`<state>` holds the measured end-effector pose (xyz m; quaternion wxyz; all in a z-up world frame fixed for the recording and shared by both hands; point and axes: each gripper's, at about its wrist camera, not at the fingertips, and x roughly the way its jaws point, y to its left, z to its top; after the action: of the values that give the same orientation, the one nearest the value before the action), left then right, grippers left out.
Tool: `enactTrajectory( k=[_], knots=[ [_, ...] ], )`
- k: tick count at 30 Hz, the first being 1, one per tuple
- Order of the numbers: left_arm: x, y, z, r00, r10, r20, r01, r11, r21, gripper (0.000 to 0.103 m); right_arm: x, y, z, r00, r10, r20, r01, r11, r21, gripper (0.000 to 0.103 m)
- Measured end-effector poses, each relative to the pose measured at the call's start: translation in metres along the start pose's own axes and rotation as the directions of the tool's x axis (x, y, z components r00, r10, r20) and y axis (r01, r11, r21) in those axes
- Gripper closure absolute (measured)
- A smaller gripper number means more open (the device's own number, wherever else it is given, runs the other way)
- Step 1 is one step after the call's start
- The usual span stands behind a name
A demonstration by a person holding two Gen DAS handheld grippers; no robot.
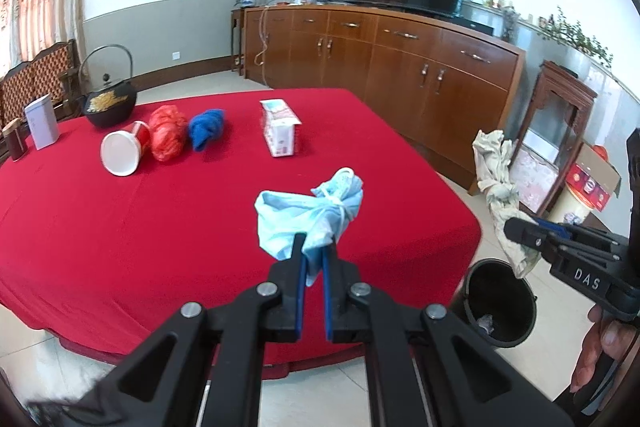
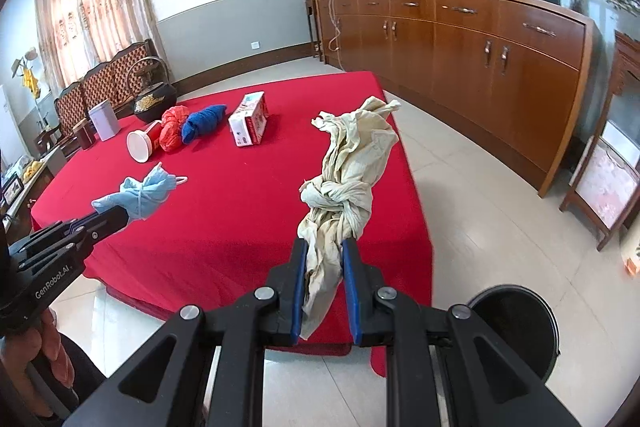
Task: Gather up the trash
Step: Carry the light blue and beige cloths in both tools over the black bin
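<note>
Trash in both hands, bin low on my right.

Trash I carry now: my left gripper has its jaws pinching a knotted blue mask over the near edge of the counter, and my right gripper has its jaws pinching a knotted beige rag, its long axis running straight out ahead of the jaws, past the counter's near right corner. The black bin stands on the floor just beside that corner, below the rag's hanging tail, so I judge the right hand is nearer and should drop first. A cup, a red bundle, a blue bundle and a carton wait along the far edge.
</note>
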<state>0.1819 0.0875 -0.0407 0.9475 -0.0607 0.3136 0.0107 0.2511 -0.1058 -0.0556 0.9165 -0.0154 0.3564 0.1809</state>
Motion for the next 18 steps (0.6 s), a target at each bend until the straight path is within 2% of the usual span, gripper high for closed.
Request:
enactTrajectory(
  k=[11,18],
  knots=[
    [0.006,-0.047,-0.005,0.996,-0.090,-0.016,0.091,0.994,0.059,0.095,-0.027,-0.047,-0.034,0.996,-0.081,-0.021,0.083,0.994,0.068,0.084],
    [0.014,-0.091,-0.009,0.986,-0.165,-0.039,0.168,0.979,0.116,0.095,-0.044,-0.082,-0.052,0.989,-0.144,-0.037,0.147,0.983,0.108,0.084]
  ],
)
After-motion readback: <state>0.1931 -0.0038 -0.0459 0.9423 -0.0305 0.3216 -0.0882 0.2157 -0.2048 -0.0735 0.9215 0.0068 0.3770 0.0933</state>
